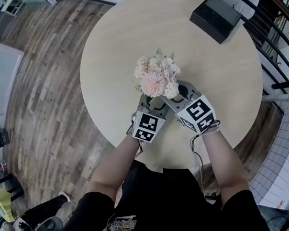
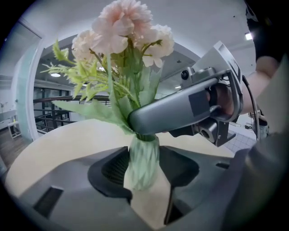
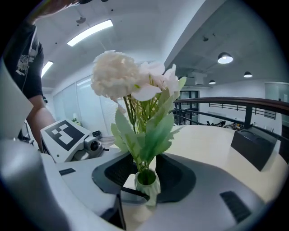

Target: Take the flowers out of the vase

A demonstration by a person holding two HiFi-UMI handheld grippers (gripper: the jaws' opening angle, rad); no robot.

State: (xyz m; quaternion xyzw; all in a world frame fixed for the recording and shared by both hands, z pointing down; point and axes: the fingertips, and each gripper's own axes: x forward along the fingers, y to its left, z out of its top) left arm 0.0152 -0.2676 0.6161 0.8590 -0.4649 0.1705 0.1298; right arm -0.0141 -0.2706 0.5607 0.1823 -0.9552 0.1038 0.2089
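Flowers (image 1: 155, 76) stand mid-frame on the round table (image 1: 106, 64) in the head view, with the left gripper (image 1: 151, 103) and right gripper (image 1: 183, 94) meeting just below them. Left gripper view: its jaws clasp the green vase (image 2: 143, 162) at lower centre. Right gripper view: its jaws stand spread either side of the vase, pads clear, stems inside.

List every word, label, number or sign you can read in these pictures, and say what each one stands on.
Nothing here can be read as text.
Shirt print: pale lettering on a black shirt, too blurred to read.
Left marker cube and right marker cube: black-and-white square patterns only, no letters or numbers.
Black box: no label shows.
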